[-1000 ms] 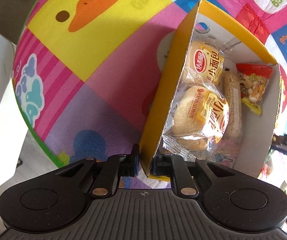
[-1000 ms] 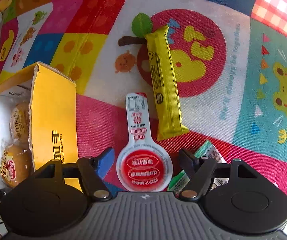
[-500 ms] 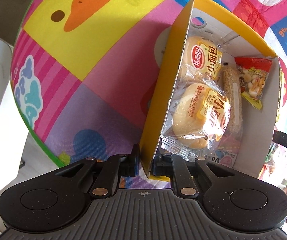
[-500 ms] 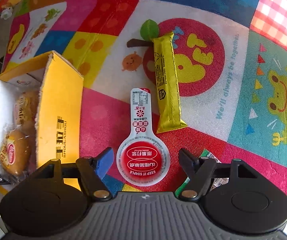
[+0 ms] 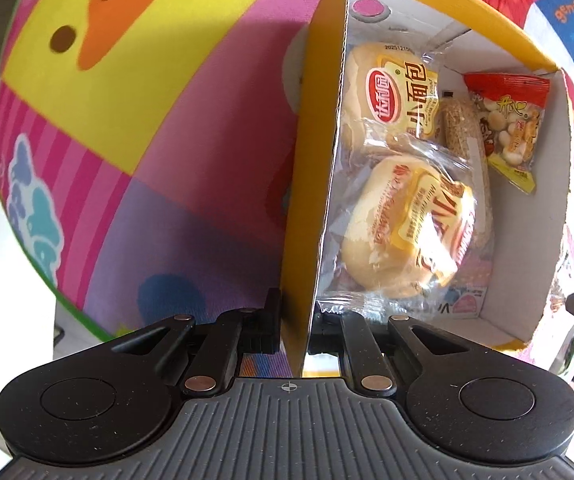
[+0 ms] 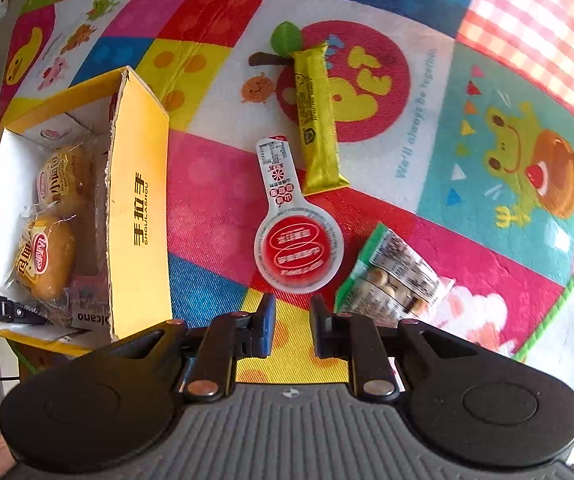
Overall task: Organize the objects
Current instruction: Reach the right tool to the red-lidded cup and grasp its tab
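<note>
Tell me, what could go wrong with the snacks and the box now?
1. The left gripper pinches only the yellow box wall; a pull might tip it and spill the buns.
2. The right gripper is shut on nothing; the round red snack lies just beyond, so it could miss or nudge it.

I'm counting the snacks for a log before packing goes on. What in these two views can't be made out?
- Left wrist view: packets at the bottom of the yellow box lie under the two bread buns; only scraps show.
- Right wrist view: the box wall hides its far side, so the red nut packet is missing there.
- Right wrist view: the green packet is partly behind the right hand-held gripper.
- The red spoon-shaped sachet: print blurred.
</note>
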{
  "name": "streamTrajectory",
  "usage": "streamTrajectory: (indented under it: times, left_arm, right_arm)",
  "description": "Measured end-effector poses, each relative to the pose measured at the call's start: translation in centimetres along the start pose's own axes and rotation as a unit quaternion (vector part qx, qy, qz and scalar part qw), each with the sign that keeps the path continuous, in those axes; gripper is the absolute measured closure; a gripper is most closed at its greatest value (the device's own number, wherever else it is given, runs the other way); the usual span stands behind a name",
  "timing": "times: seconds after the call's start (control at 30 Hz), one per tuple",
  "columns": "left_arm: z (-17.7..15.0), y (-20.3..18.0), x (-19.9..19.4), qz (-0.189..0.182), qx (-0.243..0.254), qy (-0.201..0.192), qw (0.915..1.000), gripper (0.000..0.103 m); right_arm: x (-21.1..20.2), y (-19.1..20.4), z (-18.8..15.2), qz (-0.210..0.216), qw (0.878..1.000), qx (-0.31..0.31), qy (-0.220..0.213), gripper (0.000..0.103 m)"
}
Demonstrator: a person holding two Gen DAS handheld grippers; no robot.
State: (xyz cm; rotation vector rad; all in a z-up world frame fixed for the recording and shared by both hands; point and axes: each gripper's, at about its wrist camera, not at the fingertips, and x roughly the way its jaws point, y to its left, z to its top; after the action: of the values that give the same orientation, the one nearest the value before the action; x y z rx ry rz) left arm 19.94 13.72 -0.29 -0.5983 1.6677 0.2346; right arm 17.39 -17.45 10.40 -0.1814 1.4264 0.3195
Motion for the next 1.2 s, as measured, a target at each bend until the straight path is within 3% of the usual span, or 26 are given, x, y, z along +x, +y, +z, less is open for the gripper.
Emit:
streamTrajectory:
  times: [0.17, 0.27, 0.33, 0.43, 0.5, 0.57, 0.73, 0.93, 0.97, 1.0, 1.03, 1.1, 1.2]
  left_arm:
    - [2.2, -0.2, -0.8, 0.001, -0.004, -0.023, 0.9997, 0.091]
    - [3.1, -0.1, -1.3, -0.01, 0.009, -0.039, 0.9992, 0.09]
    - [3.4, 0.3, -1.2, -0.015, 0.008, -0.038, 0.9991, 0.09]
    - [3.5, 0.7, -1.3, -0.021, 0.006, -0.038, 0.999, 0.089]
    - [3.6, 1.0, -1.3, -0.021, 0.006, -0.039, 0.999, 0.089]
    - [3.6, 1.4, -1.3, -0.02, 0.002, -0.039, 0.999, 0.089]
    - [2.9, 0.4, -1.2, -0.017, -0.006, -0.043, 0.9989, 0.089]
    - [1.7, 0.0, -1.2, -0.008, -0.002, -0.039, 0.9992, 0.089]
    - [1.5, 0.1, -1.1, -0.008, -0.002, -0.037, 0.9993, 0.089]
    - [1.4, 0.1, -1.0, -0.007, -0.002, -0.034, 0.9994, 0.089]
    - [1.5, -0.2, -0.7, -0.005, -0.003, -0.031, 0.9995, 0.089]
    - [1.7, -0.5, -0.5, 0.004, -0.001, -0.026, 0.9996, 0.09]
    - [2.5, -1.2, -0.2, 0.008, 0.009, -0.018, 0.9998, 0.091]
  right_arm:
    - [-2.5, -2.4, -1.6, 0.027, 0.998, 0.058, -0.017, 0.085]
    - [-2.7, -3.4, -2.5, 0.028, 0.996, 0.077, -0.024, 0.071]
    - [-2.2, -3.7, -2.9, 0.019, 0.996, 0.079, -0.025, 0.068]
    - [-1.2, -3.3, -2.9, 0.004, 0.999, 0.044, -0.023, 0.064]
    - [-0.7, -2.5, -2.5, 0.007, 1.0, 0.01, -0.029, 0.047]
    - [-0.3, -1.4, -1.7, 0.011, 0.999, -0.027, -0.039, 0.038]
    - [2.7, 1.2, 1.2, 0.006, 0.993, -0.112, -0.045, 0.037]
    - [7.3, 1.4, 3.8, -0.008, 0.994, -0.112, 0.001, 0.031]
    - [7.1, 1.2, 4.0, -0.004, 0.994, -0.105, 0.004, 0.044]
    - [6.8, 1.1, 4.0, -0.005, 0.995, -0.102, 0.007, 0.067]
    - [6.4, 0.9, 4.0, -0.002, 0.995, -0.1, 0.013, 0.069]
    - [5.2, 0.4, 3.6, -0.002, 0.997, -0.082, 0.014, 0.087]
    - [2.2, -1.0, 2.6, 0.017, 1.0, -0.023, 0.0, 0.089]
